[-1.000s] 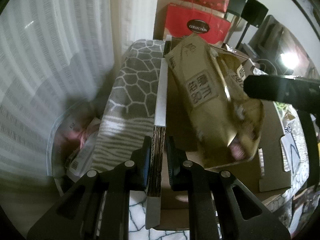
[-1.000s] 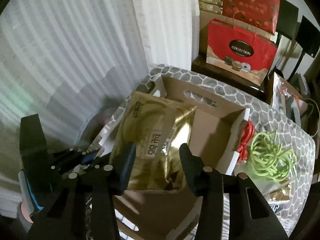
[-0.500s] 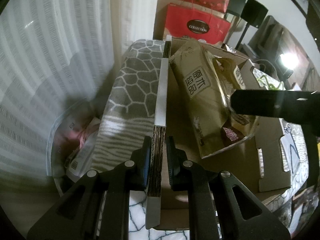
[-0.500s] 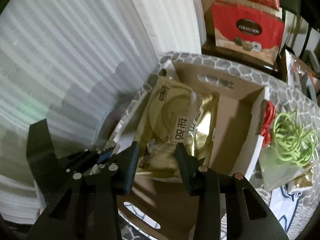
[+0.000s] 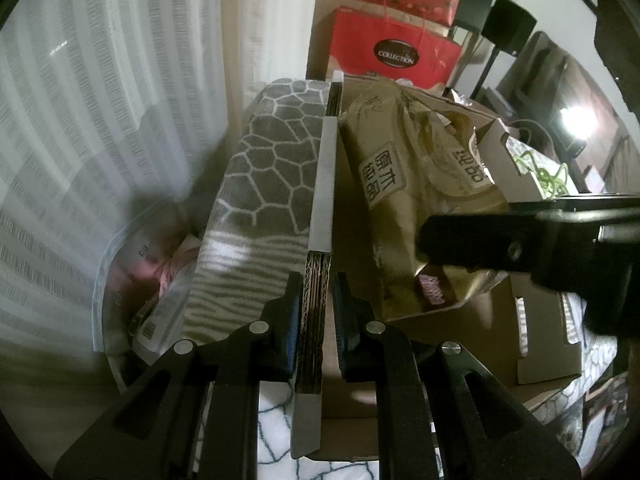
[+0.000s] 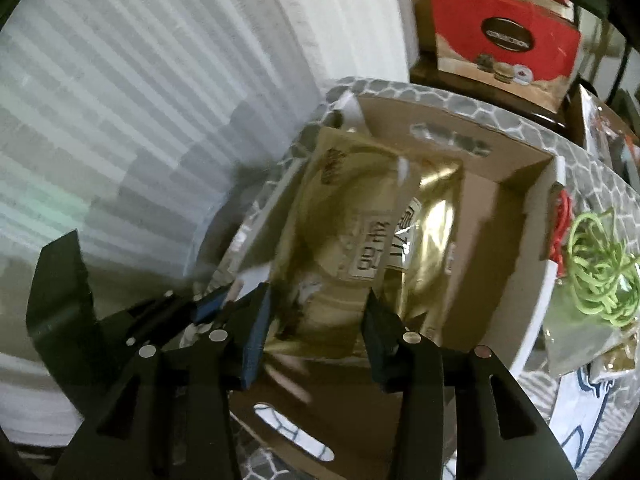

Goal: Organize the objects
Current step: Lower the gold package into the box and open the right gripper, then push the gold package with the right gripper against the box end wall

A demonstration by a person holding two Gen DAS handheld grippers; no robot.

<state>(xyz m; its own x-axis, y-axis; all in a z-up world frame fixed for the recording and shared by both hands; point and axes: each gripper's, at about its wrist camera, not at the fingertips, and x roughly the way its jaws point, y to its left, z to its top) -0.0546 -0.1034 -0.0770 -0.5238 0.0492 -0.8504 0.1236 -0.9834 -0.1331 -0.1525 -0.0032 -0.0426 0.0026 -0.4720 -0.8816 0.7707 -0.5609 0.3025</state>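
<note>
An open cardboard box (image 5: 532, 344) stands on a grey patterned cloth. My left gripper (image 5: 317, 296) is shut on the box's left wall (image 5: 320, 208). A gold foil packet (image 5: 404, 200) with a printed label lies inside the box, leaning on that wall; it also shows in the right wrist view (image 6: 360, 248). My right gripper (image 6: 316, 320) is open just above the packet's near end, its jaws spread wider than the packet. The right gripper's dark body shows in the left wrist view (image 5: 500, 244).
A tangle of green cord (image 6: 600, 264) and a red item (image 6: 562, 216) lie on the cloth right of the box. Red gift bags (image 5: 392, 52) stand behind. A clear bin with packets (image 5: 152, 280) sits left, by the white curtain (image 5: 100, 100).
The right gripper lowered the gold packet into the box, then opened and let it go. The packet now rests against the left wall. The left gripper has not moved.
</note>
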